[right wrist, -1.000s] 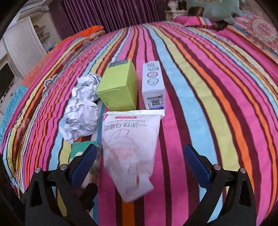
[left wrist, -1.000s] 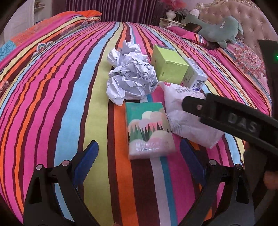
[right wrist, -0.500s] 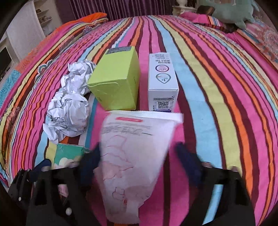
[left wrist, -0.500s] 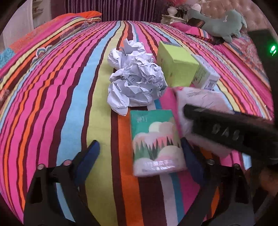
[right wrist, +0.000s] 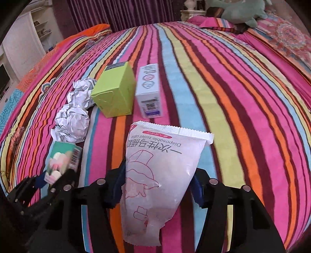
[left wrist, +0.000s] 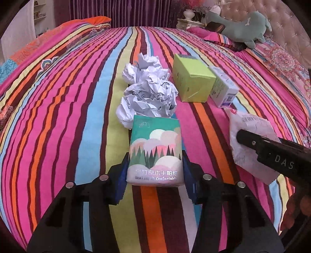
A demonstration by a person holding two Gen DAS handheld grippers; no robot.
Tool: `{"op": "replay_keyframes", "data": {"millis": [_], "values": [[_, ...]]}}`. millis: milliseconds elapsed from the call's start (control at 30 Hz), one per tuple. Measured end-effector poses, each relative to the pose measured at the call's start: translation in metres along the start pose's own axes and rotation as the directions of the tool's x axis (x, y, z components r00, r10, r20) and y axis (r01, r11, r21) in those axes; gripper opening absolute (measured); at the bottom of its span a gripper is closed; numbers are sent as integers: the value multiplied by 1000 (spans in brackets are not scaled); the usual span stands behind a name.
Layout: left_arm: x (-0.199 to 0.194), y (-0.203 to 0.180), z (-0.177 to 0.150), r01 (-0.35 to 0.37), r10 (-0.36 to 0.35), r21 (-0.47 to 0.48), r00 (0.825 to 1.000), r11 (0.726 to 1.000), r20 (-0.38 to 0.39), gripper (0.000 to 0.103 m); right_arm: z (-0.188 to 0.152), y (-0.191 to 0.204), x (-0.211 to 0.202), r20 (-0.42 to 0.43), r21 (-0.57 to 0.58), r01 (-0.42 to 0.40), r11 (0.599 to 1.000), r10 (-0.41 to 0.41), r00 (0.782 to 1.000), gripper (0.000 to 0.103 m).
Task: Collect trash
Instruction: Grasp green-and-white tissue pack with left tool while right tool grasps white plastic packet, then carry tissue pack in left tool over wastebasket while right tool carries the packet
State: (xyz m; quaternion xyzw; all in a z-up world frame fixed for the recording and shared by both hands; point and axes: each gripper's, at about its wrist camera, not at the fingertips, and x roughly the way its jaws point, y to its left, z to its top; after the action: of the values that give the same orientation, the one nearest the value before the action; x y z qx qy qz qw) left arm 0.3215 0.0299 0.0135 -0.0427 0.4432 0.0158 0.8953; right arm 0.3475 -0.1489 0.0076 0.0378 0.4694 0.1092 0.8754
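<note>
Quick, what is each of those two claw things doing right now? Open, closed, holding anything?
Left gripper: just closed on the tissue pack.
Right gripper: its fingers have been closing, pressing the white plastic pouch.

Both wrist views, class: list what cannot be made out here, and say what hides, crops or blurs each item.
- Left wrist view: lower part of the white plastic bag, behind the right gripper's black body.
- Left wrist view: white carton, partly behind the green box.
- Right wrist view: tissue pack print, motion-blurred.
- Right wrist view: plush toy, cropped by the top edge.
</note>
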Motion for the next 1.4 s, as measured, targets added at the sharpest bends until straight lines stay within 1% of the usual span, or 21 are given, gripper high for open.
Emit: {"op": "replay_keyframes", "data": {"millis": [133, 367, 700, 867, 967, 1067, 1133, 1233, 1333, 1400], "values": [[-15, -1, -5, 3, -3, 6, 1000, 1000, 9, 49, -7, -9, -15, 18, 24, 2, 1000, -3, 1000, 54], [-37, 2, -22, 10, -10, 7, 1000, 1000, 1, 49, -23, -20, -39, 43, 51, 6, 999, -9, 999, 54], [-84, 4, -61, 6, -7, 28, 1000, 1000, 15, 49, -67, -28, -80, 57, 75, -11, 997, 6, 998, 54], [-112, 7, -90, 16, -17, 49, 1000, 999, 17, 49, -100, -22, -104, 70, 79, -38, 996, 33, 997, 54], [-129, 7, -114, 41, -41, 56, 999, 998, 9, 49, -121, -18, -117, 71, 77, -66, 995, 61, 996, 54], [-141, 2, -139, 53, -53, 85, 999, 995, -7, 49, -150, -13, -129, 63, 78, -93, 993, 88, 994, 54], [-146, -2, -159, 63, -60, 101, 998, 993, -26, 49, -166, -11, -132, 44, 83, -109, 991, 106, 993, 54], [-150, -5, -187, 84, -78, 100, 995, 991, -66, 49, -192, -6, -133, 9, 83, -116, 990, 116, 993, 54], [-149, -11, -213, 87, -74, 120, 991, 989, -107, 49, -215, -5, -127, -44, 118, -135, 984, 141, 989, 54], [-146, -13, -226, 88, -71, 129, 988, 988, -134, 49, -227, -5, -122, -78, 128, -123, 984, 134, 988, 54]]}}
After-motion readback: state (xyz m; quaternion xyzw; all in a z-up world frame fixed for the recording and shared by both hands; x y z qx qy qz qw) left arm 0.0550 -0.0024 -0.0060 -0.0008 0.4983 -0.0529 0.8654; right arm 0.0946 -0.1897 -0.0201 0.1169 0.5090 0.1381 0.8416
